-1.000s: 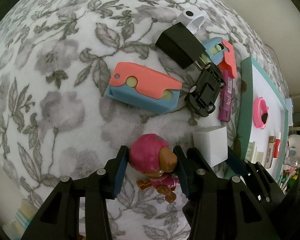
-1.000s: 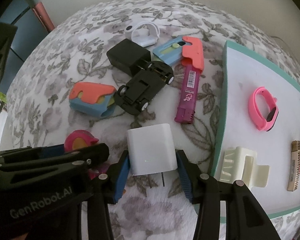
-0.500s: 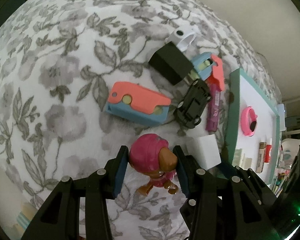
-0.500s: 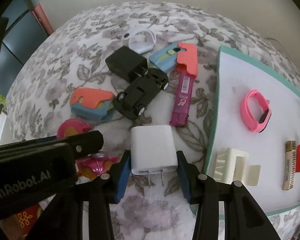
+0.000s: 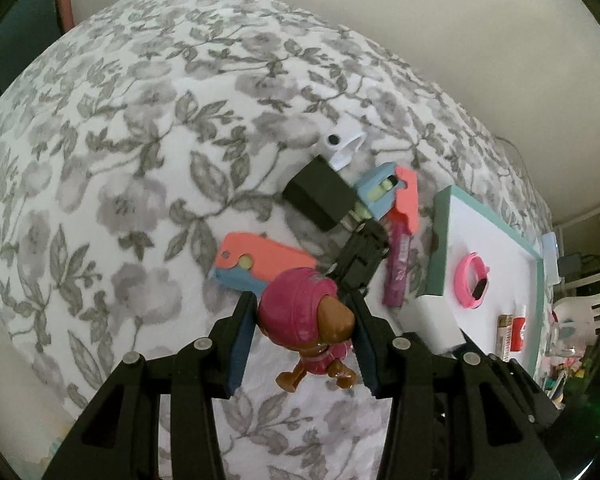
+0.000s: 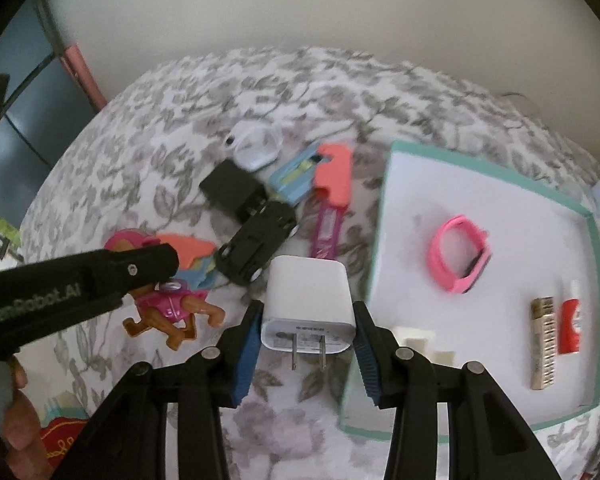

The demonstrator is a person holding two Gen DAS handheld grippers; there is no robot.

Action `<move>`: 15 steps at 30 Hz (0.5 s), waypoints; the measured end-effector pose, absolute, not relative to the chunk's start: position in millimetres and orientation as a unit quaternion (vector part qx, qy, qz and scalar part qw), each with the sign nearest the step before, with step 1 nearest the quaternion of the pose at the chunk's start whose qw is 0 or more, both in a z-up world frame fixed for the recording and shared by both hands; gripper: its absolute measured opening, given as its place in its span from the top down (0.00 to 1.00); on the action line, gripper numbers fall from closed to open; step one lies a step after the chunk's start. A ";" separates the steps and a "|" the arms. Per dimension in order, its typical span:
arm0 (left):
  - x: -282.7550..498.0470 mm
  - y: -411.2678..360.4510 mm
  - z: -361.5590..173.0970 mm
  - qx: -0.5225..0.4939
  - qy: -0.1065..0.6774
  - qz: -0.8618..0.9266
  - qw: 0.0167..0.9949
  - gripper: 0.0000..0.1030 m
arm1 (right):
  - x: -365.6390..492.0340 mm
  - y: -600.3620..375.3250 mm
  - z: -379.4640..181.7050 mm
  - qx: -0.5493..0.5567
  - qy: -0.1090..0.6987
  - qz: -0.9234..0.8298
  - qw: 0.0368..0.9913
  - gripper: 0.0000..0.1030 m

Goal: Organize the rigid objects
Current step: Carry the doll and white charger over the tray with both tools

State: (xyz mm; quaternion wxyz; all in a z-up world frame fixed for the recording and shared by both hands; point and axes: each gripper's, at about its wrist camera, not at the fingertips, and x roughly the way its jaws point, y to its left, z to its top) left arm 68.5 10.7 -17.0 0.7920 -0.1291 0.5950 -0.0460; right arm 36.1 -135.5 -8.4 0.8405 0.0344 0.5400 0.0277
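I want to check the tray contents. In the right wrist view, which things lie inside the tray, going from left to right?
Cream hair clip, partly hidden by the tongs → pink wristband → beige ribbed stick → red and white tube.

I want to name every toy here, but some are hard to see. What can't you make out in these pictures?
- Cream clip in the tray: right wrist view, mostly behind the right gripper and white charger.
- Print on the charger's plug face: too small.
- Pup toy face: left wrist view shows only its side, between the left gripper fingers.
- Black car: upside down, top hidden.
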 end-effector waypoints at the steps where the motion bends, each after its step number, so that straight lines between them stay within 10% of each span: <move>1: 70.3 6.1 -14.5 -0.126 0.594 -0.048 0.793 0.54 | 36.6 -141.2 -5.7 0.039 0.538 0.022 0.842 0.55; 15: 99.6 -76.5 3.3 -0.069 0.594 -0.085 0.797 0.54 | 42.3 -228.0 5.9 0.096 0.536 -0.061 0.837 0.55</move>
